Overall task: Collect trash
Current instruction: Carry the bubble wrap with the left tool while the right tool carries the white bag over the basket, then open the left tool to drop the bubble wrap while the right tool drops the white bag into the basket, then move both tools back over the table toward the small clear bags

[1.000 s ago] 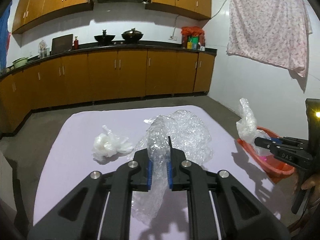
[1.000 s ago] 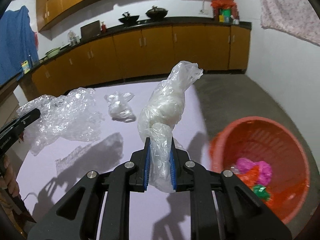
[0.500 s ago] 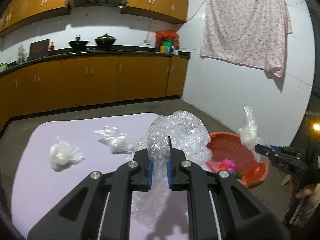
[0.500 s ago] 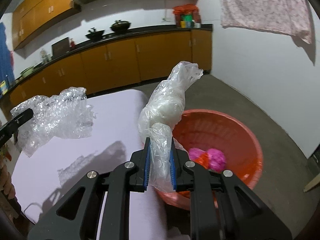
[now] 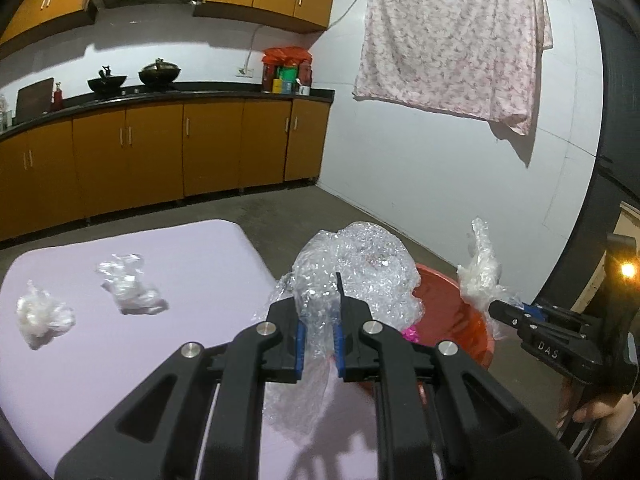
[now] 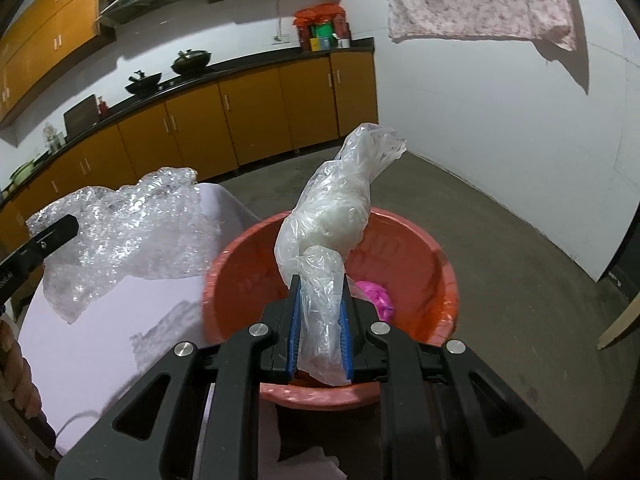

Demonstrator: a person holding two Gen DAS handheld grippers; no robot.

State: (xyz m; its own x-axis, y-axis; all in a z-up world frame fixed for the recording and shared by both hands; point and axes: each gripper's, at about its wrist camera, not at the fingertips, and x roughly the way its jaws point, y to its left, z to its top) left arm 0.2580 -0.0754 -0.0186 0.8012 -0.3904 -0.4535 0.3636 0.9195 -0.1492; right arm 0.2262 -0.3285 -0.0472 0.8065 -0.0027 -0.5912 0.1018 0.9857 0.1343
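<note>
Trash is already lying inside the red basin (image 6: 424, 248), pink scraps among it. Two plastic wads (image 5: 130, 290) are waiting on the table (image 5: 192, 264) beside the basin. Right gripper (image 6: 320, 336) is clamping a plastic bag (image 6: 332, 220) above the basin; left gripper (image 5: 319, 340) is clamping bubble wrap (image 5: 360, 268) beside its rim.

Crumpled bubble wrap (image 5: 360, 264) and knotted clear bag (image 6: 336, 220) aloft over red basket (image 6: 436, 264); two plastic wads (image 5: 128, 292) on table

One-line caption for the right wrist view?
Right gripper holds a plastic bag over the red basin.
</note>
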